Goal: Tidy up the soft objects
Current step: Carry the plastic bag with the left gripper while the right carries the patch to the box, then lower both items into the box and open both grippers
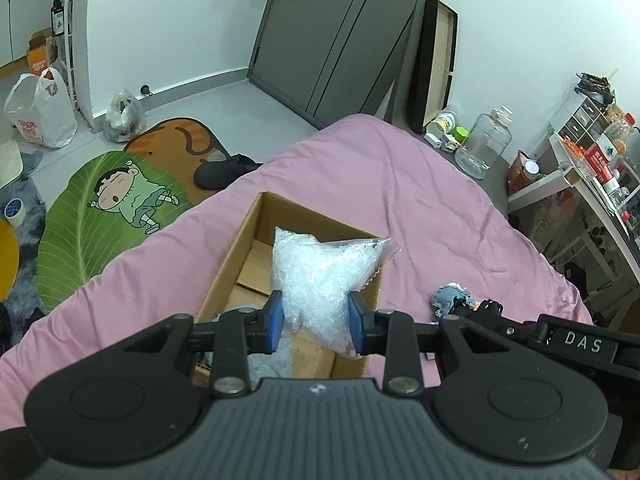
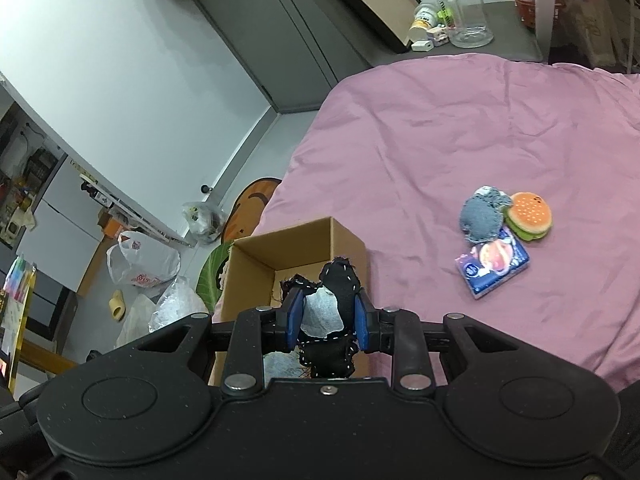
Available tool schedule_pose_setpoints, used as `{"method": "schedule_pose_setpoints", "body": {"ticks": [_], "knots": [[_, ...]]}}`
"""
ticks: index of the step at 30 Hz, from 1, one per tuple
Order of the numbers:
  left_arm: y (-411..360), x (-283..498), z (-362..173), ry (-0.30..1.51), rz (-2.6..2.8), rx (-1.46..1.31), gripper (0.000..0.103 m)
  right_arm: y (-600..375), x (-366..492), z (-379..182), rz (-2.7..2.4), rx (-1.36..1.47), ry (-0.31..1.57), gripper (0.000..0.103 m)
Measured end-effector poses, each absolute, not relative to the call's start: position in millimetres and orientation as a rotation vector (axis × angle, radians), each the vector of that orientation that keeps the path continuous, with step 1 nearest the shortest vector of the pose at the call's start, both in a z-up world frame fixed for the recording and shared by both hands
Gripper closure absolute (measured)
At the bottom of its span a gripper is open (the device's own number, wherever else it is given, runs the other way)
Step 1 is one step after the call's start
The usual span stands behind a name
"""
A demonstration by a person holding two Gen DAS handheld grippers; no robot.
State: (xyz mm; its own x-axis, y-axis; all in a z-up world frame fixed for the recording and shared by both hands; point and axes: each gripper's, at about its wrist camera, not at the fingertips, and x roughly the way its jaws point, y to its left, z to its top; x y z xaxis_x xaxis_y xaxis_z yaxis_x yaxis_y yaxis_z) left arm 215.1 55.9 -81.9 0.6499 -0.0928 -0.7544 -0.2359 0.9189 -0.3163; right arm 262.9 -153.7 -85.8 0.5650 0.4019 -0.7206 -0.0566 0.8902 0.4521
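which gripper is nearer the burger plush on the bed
Right. The right gripper views the burger plush across open bedding; the left gripper sits beyond it, over the cardboard box.

My left tool and its clear bag hide much of the cardboard box floor; my right tool covers the black cloth's lower end.

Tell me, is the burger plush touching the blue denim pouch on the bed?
Touching. The right wrist view shows the burger plush pressed against the blue denim pouch on the pink sheet, their edges meeting with no sheet visible between them.
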Motion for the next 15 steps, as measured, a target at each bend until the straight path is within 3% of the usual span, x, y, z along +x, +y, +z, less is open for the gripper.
{"method": "schedule_pose_setpoints", "body": {"ticks": [15], "knots": [[80.0, 241.7, -114.0, 0.940, 0.094, -0.465, 0.071, -125.5, 287.9, -97.7, 0.281, 0.368, 0.982, 0.076]]}}
